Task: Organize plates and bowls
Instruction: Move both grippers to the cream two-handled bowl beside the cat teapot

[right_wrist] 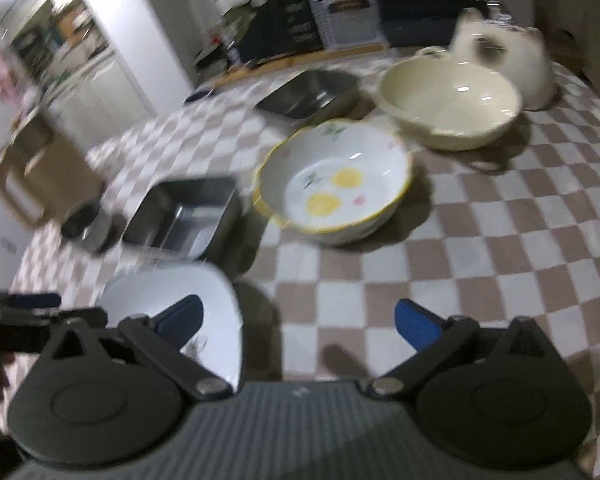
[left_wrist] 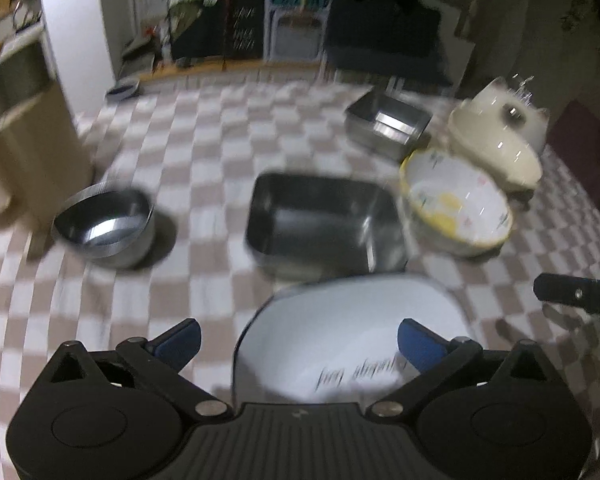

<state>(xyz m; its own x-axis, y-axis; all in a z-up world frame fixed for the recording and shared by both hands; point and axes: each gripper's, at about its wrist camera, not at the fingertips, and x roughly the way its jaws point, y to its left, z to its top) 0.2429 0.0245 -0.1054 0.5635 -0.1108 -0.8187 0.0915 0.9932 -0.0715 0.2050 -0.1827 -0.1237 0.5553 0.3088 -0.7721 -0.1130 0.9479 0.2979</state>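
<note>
Flanking white plate [left_wrist: 340, 332], both grippers' fingers [left_wrist: 182, 342] spread, empty; bare checkered cloth [right_wrist: 500, 240] rightward

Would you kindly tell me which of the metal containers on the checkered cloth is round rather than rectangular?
The round steel bowl at far left; both steel trays have straight sides and corners.

Both views motion-blurred. White dish [left_wrist: 348, 344]: near edge hidden behind left gripper [left_wrist: 299, 344] body, black lettering inside unreadable. Past the dish, round steel bowl [left_wrist: 106, 224] smeared, rim detail lost. In right wrist view, dish [right_wrist: 172, 304] partly covered by a blue fingertip [right_wrist: 182, 316]; left of it, other gripper cut by frame edge. Background shelves too blurry to ID.
</note>
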